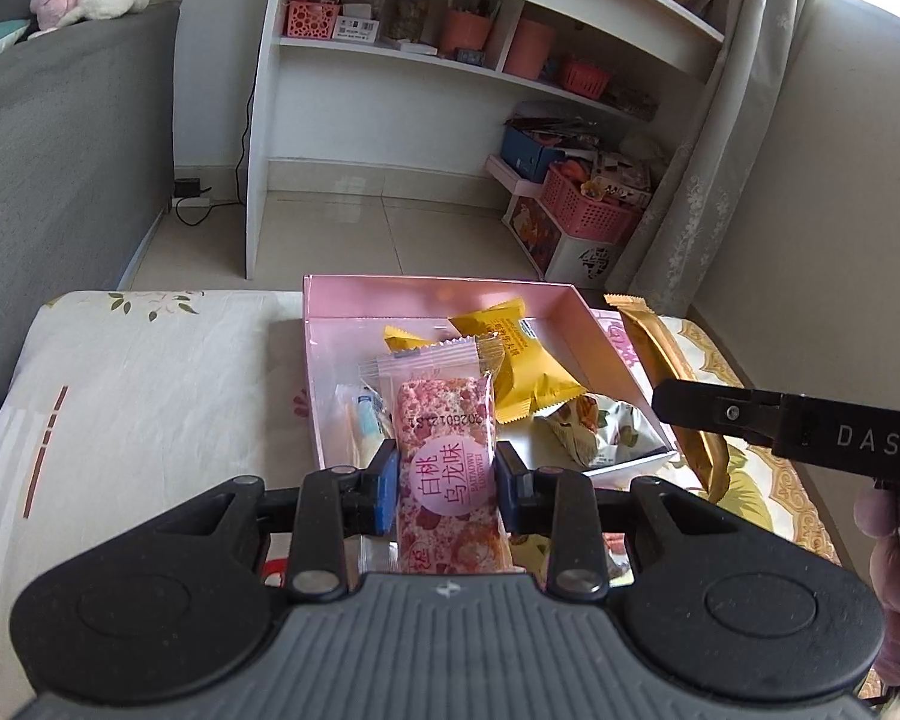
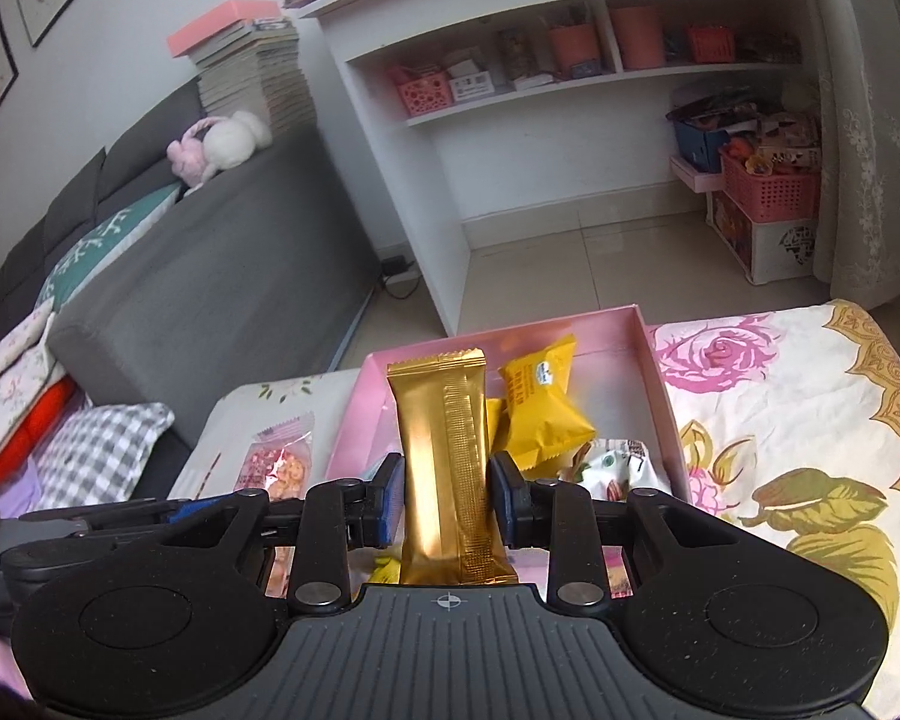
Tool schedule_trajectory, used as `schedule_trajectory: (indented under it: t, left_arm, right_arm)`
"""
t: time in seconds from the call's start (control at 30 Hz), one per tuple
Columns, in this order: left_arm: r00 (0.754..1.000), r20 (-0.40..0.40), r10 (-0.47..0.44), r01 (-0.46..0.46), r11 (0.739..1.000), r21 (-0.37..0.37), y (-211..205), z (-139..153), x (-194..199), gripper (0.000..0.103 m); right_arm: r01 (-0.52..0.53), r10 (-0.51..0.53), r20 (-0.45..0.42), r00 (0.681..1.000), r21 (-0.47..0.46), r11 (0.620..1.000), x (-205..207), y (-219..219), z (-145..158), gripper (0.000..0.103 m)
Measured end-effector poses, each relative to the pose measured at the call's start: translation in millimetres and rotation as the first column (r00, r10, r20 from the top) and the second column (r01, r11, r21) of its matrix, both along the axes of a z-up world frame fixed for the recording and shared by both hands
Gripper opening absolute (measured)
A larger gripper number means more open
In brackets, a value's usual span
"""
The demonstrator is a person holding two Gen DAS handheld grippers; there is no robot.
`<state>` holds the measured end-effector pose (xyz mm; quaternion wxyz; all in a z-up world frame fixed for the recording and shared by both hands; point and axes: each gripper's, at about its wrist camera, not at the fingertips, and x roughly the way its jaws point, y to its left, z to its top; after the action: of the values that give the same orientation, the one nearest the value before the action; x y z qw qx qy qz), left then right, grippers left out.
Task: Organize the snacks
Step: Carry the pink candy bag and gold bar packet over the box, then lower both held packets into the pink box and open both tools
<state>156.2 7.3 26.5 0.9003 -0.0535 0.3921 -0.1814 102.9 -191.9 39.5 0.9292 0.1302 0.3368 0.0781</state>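
The left gripper [image 1: 447, 480] clamps a pink snack bar [image 1: 447, 468] above the near edge of an open pink box [image 1: 438, 294]. Inside the box lie yellow packets [image 1: 534, 372] and what looks like a nut pouch [image 1: 594, 426]. At right, the right gripper [image 2: 447, 495] grips a gold snack bar [image 2: 447, 456] upright over the box.

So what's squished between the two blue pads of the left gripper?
A pink speckled snack bar in a clear wrapper, clamped by the left gripper above the open pink box. The left wrist view shows it.
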Motion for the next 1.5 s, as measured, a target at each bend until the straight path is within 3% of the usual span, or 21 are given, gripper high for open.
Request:
schedule_trajectory:
  t: [0.37, 0.73, 1.17, 1.27, 1.33, 1.4, 1.5]
  left_arm:
    - [0.999, 0.002, 0.037, -0.037, 0.998, 0.044, -16, -16, 38, 0.029]
    - [0.997, 0.066, 0.045, -0.052, 0.993, 0.104, -21, -38, 54, 0.029]
    - [0.995, 0.082, 0.064, -0.074, 0.990, 0.123, -16, -48, 61, 0.030]
    - [0.996, 0.071, 0.055, -0.063, 0.991, 0.119, -17, -47, 60, 0.038]
    - [0.996, 0.069, 0.049, -0.057, 0.991, 0.123, -17, -46, 58, 0.048]
    - [0.996, 0.076, 0.047, -0.056, 0.990, 0.130, -18, -44, 55, 0.057]
    - [0.997, 0.073, 0.034, -0.043, 0.990, 0.131, -18, -40, 51, 0.063]
  right_arm:
    - [0.067, -0.067, -0.002, 0.998, 0.034, 0.997, 34, -24, -28, 0.028]
    - [0.078, -0.077, -0.012, 0.997, 0.035, 0.996, 51, -23, -54, 0.029]
    - [0.058, -0.059, -0.030, 0.998, -0.025, 0.998, 59, -11, -68, 0.030]
    - [0.061, -0.062, -0.031, 0.998, -0.021, 0.998, 57, -12, -66, 0.035]
    - [0.060, -0.061, -0.031, 0.998, -0.014, 0.998, 56, -13, -64, 0.052]
    - [0.064, -0.065, -0.027, 0.998, -0.013, 0.998, 53, -14, -62, 0.060]
    - [0.064, -0.065, -0.029, 0.997, -0.019, 0.998, 50, -15, -57, 0.063]
